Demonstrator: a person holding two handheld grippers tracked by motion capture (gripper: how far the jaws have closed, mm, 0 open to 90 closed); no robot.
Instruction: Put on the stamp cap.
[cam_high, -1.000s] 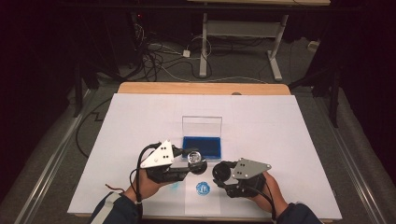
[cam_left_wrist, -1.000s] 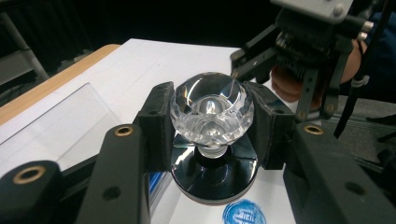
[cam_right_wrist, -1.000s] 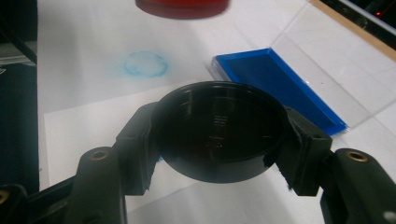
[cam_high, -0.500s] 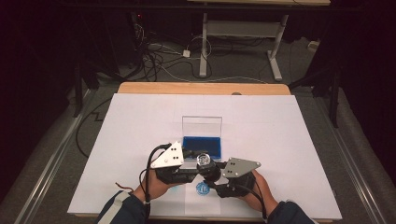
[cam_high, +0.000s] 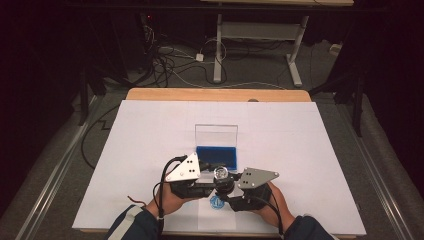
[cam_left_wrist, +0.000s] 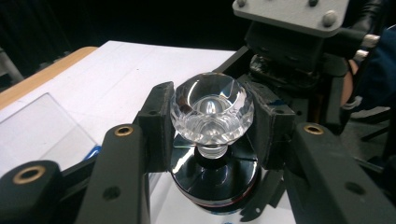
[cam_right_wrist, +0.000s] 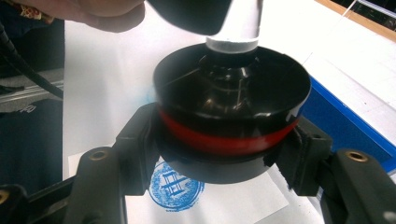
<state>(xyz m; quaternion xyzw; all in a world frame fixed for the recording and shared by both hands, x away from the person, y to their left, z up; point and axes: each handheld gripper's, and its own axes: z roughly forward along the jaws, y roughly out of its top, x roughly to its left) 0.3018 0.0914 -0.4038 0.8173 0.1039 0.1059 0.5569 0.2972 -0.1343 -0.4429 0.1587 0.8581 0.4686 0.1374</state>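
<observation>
The white paper-covered table carries a blue ink pad in an open clear case, its lid standing upright at the far edge. Nearer the person lies a small paper slip bearing a round blue stamp print.

The stamp is held above the table between the two grippers, just on the person's side of the ink pad and just beyond the print. Its long axis runs roughly vertical: the faceted clear knob at the top, a short neck below it, then the wide black base with a red band.

The left gripper is clenched on the knob, one pad on each side of it. The right gripper is clenched on the black base, its jaws bearing against opposite sides at the red band. Both grips sit on one axis, left above, right below.

The stamp hangs clear of the paper, and the print lies beneath and slightly toward the person. Judged from this, any coming separation of knob and base would run along that vertical axis; the ink pad lies away from the person, the nearer target for either hand.
</observation>
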